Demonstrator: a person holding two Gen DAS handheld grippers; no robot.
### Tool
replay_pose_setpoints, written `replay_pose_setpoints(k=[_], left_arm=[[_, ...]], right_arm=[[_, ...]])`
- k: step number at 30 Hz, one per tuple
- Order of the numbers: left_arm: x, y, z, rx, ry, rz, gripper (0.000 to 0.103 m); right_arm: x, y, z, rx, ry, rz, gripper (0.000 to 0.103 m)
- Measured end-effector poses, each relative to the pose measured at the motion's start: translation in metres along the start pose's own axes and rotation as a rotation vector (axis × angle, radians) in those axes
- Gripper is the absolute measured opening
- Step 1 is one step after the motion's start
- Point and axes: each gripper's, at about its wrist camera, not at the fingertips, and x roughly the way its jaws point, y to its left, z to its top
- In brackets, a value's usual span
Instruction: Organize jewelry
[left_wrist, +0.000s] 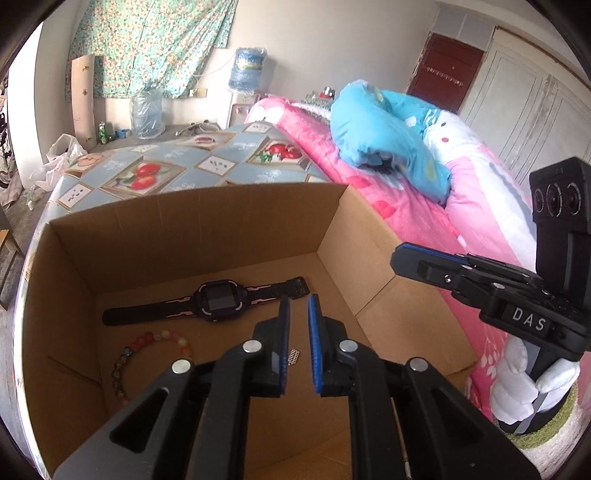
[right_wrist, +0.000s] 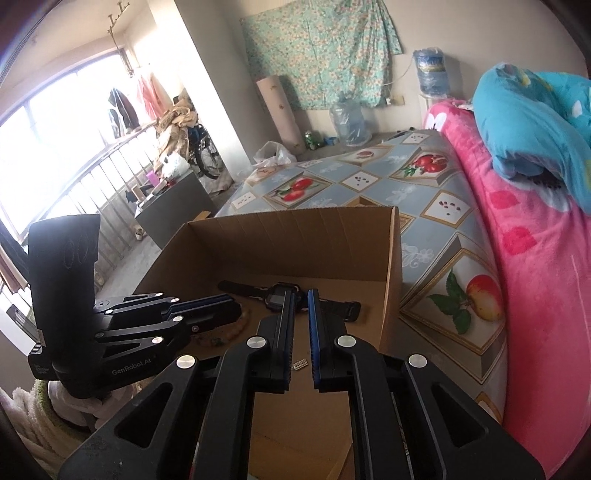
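An open cardboard box (left_wrist: 184, 206) holds a black smartwatch (left_wrist: 207, 301) lying flat and a bracelet of coloured beads (left_wrist: 147, 354) in front of it. My left gripper (left_wrist: 299, 301) hangs over the box floor, open by a narrow gap with nothing pressed between its blue pads. A tiny silver piece (left_wrist: 294, 357) shows through that gap. My right gripper (right_wrist: 300, 295) points into the box (right_wrist: 295, 216) toward the watch (right_wrist: 284, 295), also open by a narrow gap, with the small silver piece (right_wrist: 300, 363) visible in the gap. Each gripper appears in the other's view: right gripper (left_wrist: 399, 258), left gripper (right_wrist: 236, 308).
The box stands on a table with a fruit-print cloth (left_wrist: 155, 173). A bed with a pink blanket (left_wrist: 406, 206) and a blue quilt (left_wrist: 388, 136) runs along the right. Water bottles (left_wrist: 147, 110) stand by the far wall. A railing and window (right_wrist: 74, 166) lie to the left.
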Motion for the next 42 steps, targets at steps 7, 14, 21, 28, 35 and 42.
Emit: replay_pose_setpoints(k=[7,14,21,28,35,42], left_arm=[[-0.063,0.012,-0.030,0.005,-0.141,0.024,0.029],[-0.118,0.034,-0.090,-0.023,-0.191,0.088,0.040],[-0.130,0.032,-0.142,-0.032,-0.146,0.097,0.044],[-0.076,0.009,-0.165,-0.029,-0.004,0.032,0.044],[-0.042,-0.008,-0.175,0.052,0.050,0.075,0.044],[-0.027,-0.013,-0.182,0.092,0.071,0.107,0.044]], right_arm=[[-0.046,0.009,-0.020,0.025,-0.109,0.070,0.027],[-0.081,0.023,-0.062,0.033,-0.166,0.086,0.043],[-0.082,0.027,-0.104,0.095,-0.093,0.094,0.046],[-0.023,0.032,-0.149,0.120,0.099,0.031,0.045],[0.010,0.047,-0.163,0.042,0.160,-0.070,0.034],[0.018,0.049,-0.163,0.012,0.157,-0.099,0.030]])
